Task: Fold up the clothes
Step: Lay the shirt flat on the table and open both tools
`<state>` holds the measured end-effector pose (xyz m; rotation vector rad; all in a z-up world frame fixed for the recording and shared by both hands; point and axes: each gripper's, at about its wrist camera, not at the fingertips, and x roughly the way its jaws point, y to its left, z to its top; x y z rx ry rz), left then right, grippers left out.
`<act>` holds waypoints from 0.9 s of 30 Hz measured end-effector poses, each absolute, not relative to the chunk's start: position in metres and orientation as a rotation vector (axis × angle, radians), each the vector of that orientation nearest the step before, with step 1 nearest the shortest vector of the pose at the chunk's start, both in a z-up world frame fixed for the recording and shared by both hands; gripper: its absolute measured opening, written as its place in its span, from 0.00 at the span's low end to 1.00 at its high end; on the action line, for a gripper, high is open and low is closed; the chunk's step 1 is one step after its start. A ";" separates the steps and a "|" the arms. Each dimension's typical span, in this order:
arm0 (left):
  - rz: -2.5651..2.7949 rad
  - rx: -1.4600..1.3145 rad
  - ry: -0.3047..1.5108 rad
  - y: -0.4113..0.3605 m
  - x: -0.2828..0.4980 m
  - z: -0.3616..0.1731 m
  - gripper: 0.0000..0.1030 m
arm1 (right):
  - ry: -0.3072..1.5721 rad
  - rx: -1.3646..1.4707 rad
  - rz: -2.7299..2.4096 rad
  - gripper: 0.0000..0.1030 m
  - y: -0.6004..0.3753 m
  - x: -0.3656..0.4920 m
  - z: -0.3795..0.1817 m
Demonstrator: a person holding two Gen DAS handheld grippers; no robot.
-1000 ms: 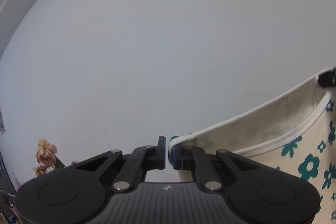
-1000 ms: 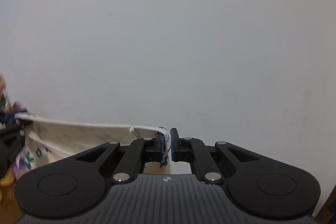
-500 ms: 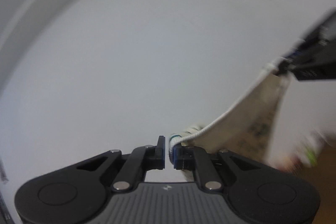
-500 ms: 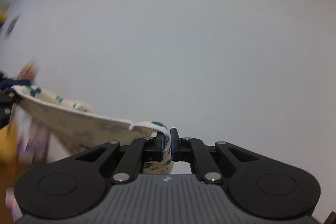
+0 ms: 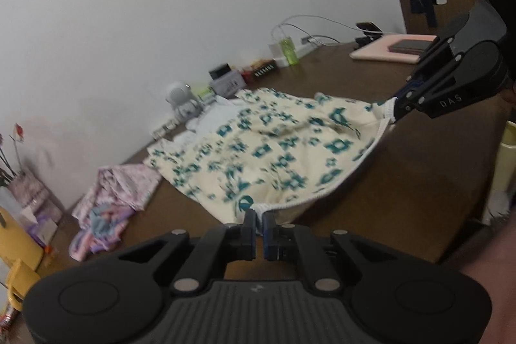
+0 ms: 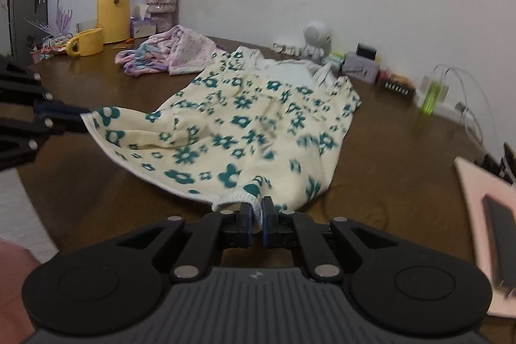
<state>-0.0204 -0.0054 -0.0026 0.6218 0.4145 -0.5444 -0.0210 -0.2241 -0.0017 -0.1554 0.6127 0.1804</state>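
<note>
I held a cream cotton garment printed with teal flowers (image 5: 274, 147) by its white ribbed hem over the dark brown wooden table (image 5: 419, 170), my black left gripper (image 5: 257, 231) clamped on one corner and my black right gripper (image 6: 255, 220) clamped on the other. The far end of the cloth lay on the tabletop, the near edge lifted between my hands. Beyond it lay a crumpled pink and lilac garment (image 6: 171, 52), with a yellow jug (image 6: 113, 8), a yellow mug (image 6: 87, 41) and a vase of dried roses (image 6: 161, 0) along the white wall.
</note>
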 end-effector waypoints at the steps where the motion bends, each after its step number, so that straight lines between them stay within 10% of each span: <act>1: -0.552 0.622 0.425 -0.004 -0.027 0.002 0.04 | 0.620 -0.154 0.186 0.06 -0.226 -0.027 -0.003; 5: -0.591 0.622 0.473 -0.002 -0.016 -0.017 0.09 | 0.669 -0.133 0.206 0.12 -0.229 -0.021 -0.003; 8: -0.657 0.602 0.506 0.003 -0.018 -0.023 0.20 | 0.698 -0.088 0.233 0.38 -0.235 -0.028 -0.006; 16: -0.757 0.433 0.491 0.044 -0.015 0.020 0.66 | 0.636 0.095 0.248 0.46 -0.275 -0.024 0.021; 27: -0.566 0.276 0.701 -0.016 0.136 0.026 0.65 | 0.726 0.020 0.185 0.47 -0.261 0.114 0.009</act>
